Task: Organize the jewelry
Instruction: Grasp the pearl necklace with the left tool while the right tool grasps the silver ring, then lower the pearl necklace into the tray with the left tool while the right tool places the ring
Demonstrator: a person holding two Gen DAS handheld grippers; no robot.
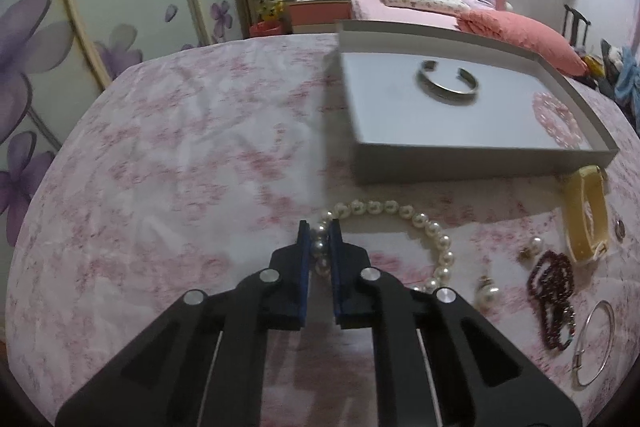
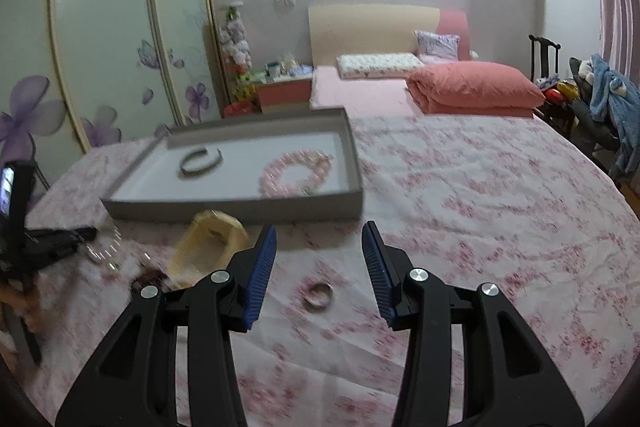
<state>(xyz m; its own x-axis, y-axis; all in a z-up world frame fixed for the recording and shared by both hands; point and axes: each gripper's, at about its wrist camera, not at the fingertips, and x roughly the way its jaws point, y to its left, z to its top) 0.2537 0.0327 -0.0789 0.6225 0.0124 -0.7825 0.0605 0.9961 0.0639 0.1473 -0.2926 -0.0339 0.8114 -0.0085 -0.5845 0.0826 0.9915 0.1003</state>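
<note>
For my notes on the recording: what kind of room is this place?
Most likely a home bedroom. A bed with pillows and a folded pink quilt stands behind, a wardrobe with flower-printed sliding doors is at the left, and a cluttered bedside table sits between them.

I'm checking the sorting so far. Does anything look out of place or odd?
Nothing damaged. Only the silver cuff bracelet and pink bead bracelet lie in the grey shallow box. The white pearl necklace, held by the left gripper, and the silver ring, between the open right gripper's fingers, remain on the bedspread.
</note>
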